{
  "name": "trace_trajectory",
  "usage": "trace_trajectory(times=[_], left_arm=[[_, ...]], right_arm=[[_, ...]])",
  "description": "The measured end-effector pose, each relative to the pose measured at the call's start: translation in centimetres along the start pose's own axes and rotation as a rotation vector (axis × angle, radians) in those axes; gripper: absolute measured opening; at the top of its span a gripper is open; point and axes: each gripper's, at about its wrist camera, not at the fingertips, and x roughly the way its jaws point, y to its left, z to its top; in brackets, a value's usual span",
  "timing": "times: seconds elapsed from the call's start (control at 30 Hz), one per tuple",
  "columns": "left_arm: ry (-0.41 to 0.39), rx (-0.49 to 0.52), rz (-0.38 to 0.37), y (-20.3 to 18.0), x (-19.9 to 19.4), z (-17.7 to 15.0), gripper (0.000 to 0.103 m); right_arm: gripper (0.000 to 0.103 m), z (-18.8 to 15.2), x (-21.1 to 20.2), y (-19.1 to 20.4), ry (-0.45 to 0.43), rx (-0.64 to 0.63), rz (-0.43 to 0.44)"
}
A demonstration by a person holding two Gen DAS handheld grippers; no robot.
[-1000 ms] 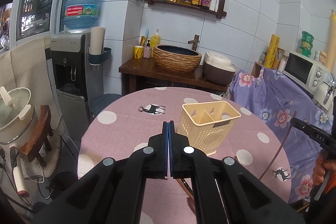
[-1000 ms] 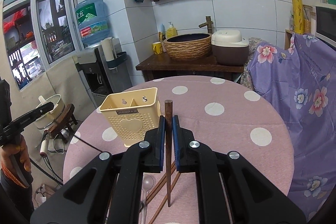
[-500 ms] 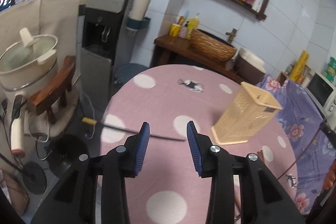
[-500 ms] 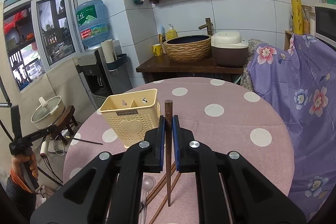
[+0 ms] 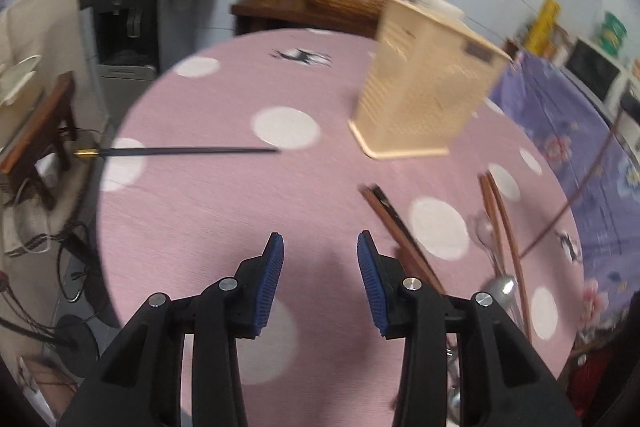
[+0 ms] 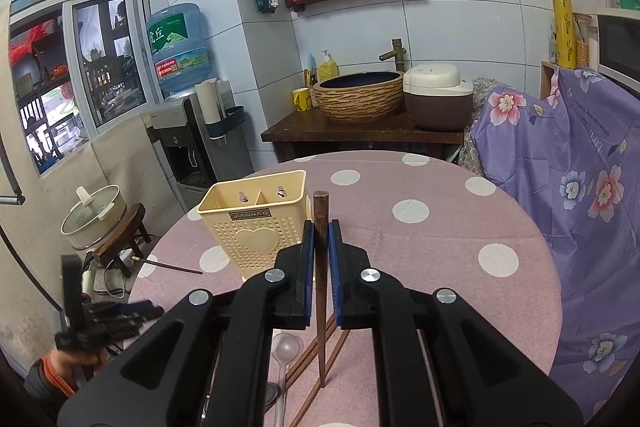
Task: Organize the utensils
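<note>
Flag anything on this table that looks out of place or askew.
One black chopstick lies alone at the table's left edge, its gold-tipped end poking past the rim, far from the brown chopsticks and spoons lying loose near the cream utensil holder.

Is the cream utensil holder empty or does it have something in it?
It looks empty: the holder stands upright on the table and nothing sticks out of its open top.
</note>
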Motion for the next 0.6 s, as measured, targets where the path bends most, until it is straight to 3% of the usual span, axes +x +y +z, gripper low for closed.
trace_trajectory(times=[0.13,0.3,0.6], left_arm=[[0.072,0.031,-0.054,-2.3,1.5,-1.1,0.037],[0.121,0.077,-0.067,-4.2,2.2,-2.3,0.035],[0.164,0.108,-0.021,-5.8,3.8,-2.5,0.031]], right_arm=[[0.008,-0.3,-0.4,-0.2,-0.007,0.006,0.007],[0.008,-0.5,-0.8,-0.2,-0.016,0.005,0.017],[0.008,-0.6,-1.0,-0.1,-0.021,0.011,0.024]])
